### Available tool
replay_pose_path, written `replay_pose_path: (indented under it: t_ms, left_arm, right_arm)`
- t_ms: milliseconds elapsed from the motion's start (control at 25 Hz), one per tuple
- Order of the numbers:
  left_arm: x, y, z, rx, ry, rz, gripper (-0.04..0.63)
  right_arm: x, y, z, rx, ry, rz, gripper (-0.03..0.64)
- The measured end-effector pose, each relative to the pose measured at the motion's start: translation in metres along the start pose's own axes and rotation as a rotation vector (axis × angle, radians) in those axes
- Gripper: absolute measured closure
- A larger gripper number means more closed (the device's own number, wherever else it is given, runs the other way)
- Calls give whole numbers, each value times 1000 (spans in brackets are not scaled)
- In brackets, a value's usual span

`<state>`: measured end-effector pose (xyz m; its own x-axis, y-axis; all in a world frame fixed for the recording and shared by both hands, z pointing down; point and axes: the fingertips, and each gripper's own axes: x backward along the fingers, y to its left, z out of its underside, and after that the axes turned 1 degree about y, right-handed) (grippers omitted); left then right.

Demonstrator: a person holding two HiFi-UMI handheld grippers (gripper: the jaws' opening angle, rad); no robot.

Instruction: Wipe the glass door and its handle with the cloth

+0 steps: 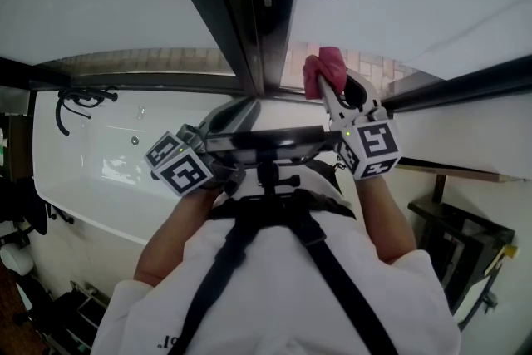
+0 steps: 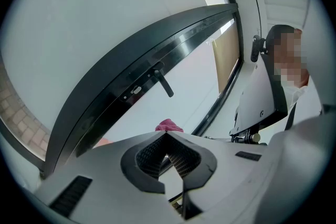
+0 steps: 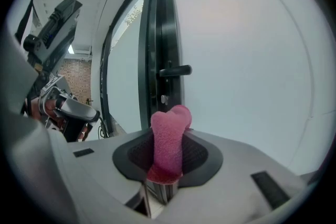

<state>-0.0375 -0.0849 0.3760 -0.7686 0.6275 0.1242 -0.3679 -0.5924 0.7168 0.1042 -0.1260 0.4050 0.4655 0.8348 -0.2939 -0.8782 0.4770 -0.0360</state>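
Closest to me, my left gripper (image 2: 167,135) has its jaws closed tip to tip with nothing between them. It sits just left of my right gripper (image 3: 169,135), and the two stand near each other but apart in the head view. My right gripper's jaws are clamped on the cloth (image 3: 170,123). The cloth is pink and fuzzy, folded into a thick upright wad, and its rounded, two-lobed top pokes out past the jaw tips.

Beyond the cloth is the dark door frame (image 3: 157,34), a narrow upright band. The cloth is near the frame, but I cannot tell whether it touches. The handle (image 3: 176,71) is a dark lever that juts from the frame towards the glass side. It lies well beyond the cloth, with open air between them.

To the right of the frame the glass door (image 3: 247,50) spreads wide, pale and unbroken, so there is open room on that side. To the left, a second pane runs to a dark outer edge.
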Motion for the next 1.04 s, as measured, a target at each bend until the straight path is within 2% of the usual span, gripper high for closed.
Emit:
replay_pose_path:
  t_ms: [520,1040]
  left_arm:
    - [0,0,2,12,1,5,603]
    - [-7,-7,10,20,24,41,603]
  right_arm:
    - [0,5,10,19,36,0,520]
    - [16,-1,15,16,40,40,520]
